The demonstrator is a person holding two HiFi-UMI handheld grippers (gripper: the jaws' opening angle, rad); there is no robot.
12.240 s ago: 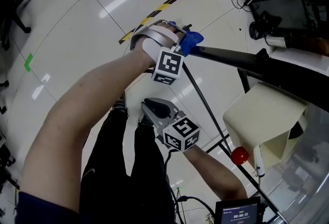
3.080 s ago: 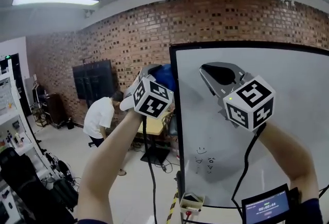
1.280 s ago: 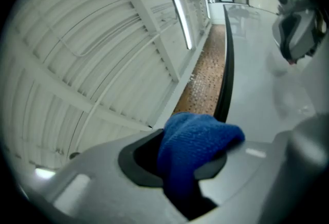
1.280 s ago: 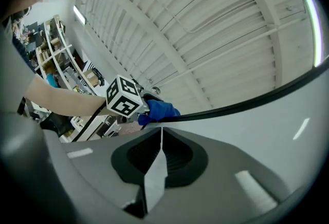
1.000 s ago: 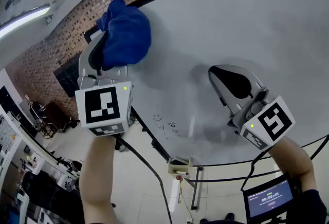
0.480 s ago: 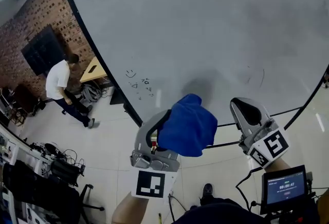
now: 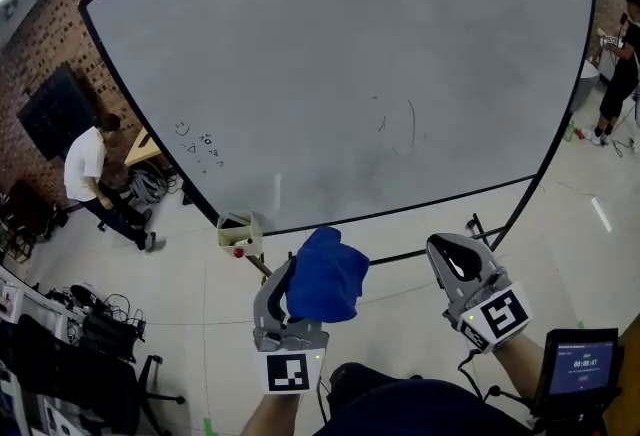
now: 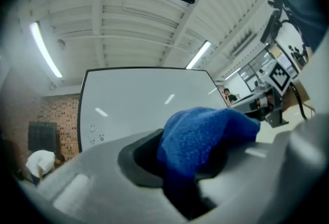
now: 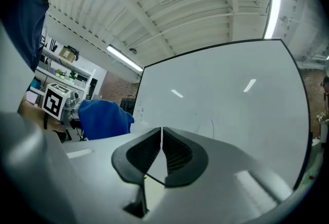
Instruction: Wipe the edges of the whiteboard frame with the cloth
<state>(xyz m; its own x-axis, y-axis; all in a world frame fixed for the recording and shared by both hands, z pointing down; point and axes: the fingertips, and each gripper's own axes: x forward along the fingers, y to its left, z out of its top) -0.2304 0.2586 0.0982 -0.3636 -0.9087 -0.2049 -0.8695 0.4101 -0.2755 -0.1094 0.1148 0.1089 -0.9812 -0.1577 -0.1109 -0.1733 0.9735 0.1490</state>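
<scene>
Lowered since before, the left gripper (image 7: 296, 276) clamps the cloth (image 7: 326, 274) near the whiteboard (image 7: 330, 74); the right gripper (image 7: 450, 250), at its right, is closed tight, empty.

Whiteboard (image 7: 350, 74) walls off everything ahead of both tools, open air before it. Ahead-left of your left gripper (image 7: 303, 276) hangs a small box (image 7: 236, 229); a crossbar (image 7: 395, 255) runs ahead of your right gripper (image 7: 452, 259).
</scene>
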